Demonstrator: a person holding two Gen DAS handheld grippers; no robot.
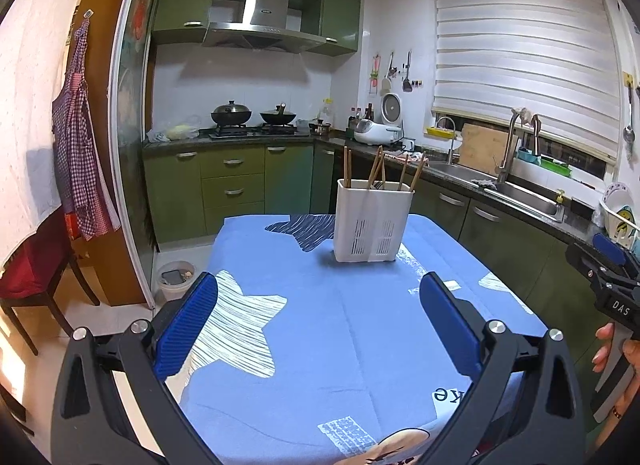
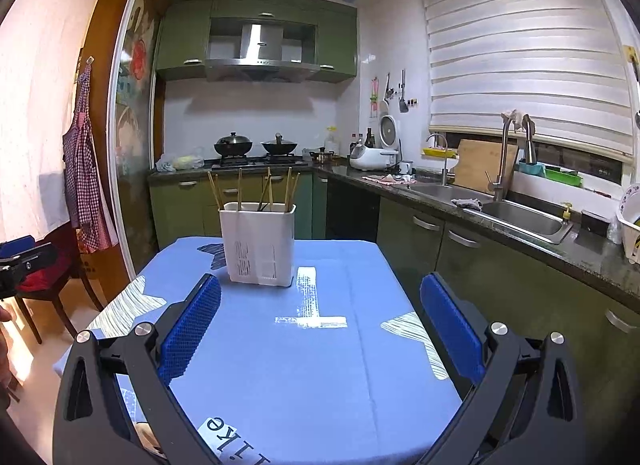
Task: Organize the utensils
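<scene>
A white slotted utensil holder [image 1: 373, 221] [image 2: 259, 244] stands upright near the far end of the blue tablecloth [image 1: 320, 345] [image 2: 304, 369]. Several wooden chopsticks [image 1: 376, 169] [image 2: 269, 189] stick up out of it. My left gripper [image 1: 320, 327] hovers over the near part of the table, open, with nothing between its blue pads [image 1: 188, 325]. My right gripper [image 2: 320, 327] is open too, empty, and well short of the holder. In the left wrist view the right gripper's body shows at the right edge, held by a hand [image 1: 606, 349].
Green cabinets and a dark counter with a steel sink [image 2: 520, 217] run along the right of the table. A stove with two woks [image 1: 252, 115] sits at the back. A dark wooden chair [image 1: 36, 277] and a small bin [image 1: 175, 279] stand left of the table.
</scene>
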